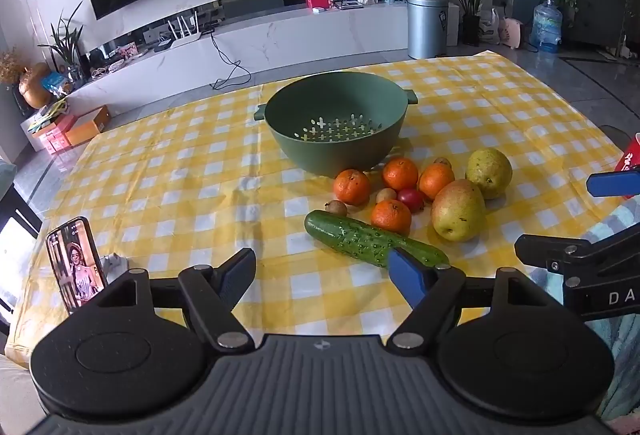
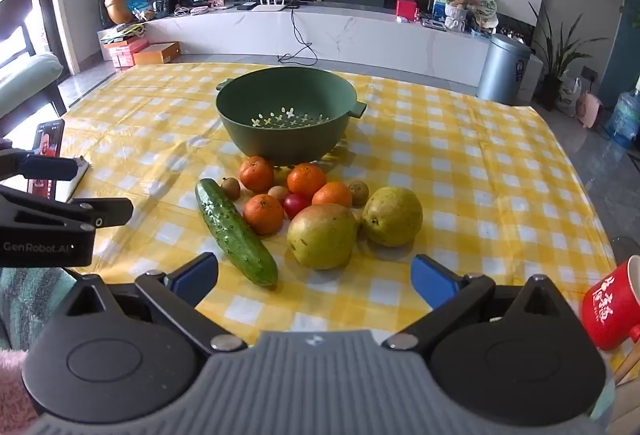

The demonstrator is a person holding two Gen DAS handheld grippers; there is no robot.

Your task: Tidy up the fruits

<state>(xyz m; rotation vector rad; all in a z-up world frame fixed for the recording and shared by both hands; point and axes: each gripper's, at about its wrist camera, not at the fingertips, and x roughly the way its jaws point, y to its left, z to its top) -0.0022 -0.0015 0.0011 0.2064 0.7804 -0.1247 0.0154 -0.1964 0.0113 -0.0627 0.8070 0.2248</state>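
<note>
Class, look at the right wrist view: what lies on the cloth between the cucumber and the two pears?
In the right wrist view, between the cucumber and the pears lie an orange and a small red fruit; nearer the camera, only bare checked cloth.

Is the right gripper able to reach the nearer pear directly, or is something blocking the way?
Probably yes. The right gripper is open and holds nothing, and the nearer pear lies just ahead of its fingertips. Only bare checkered tablecloth lies between them; the cucumber sits off to the left.

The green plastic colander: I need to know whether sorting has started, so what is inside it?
Nothing: the green plastic colander shows only its perforated bottom. Its near inner wall is hidden by the rim.
</note>
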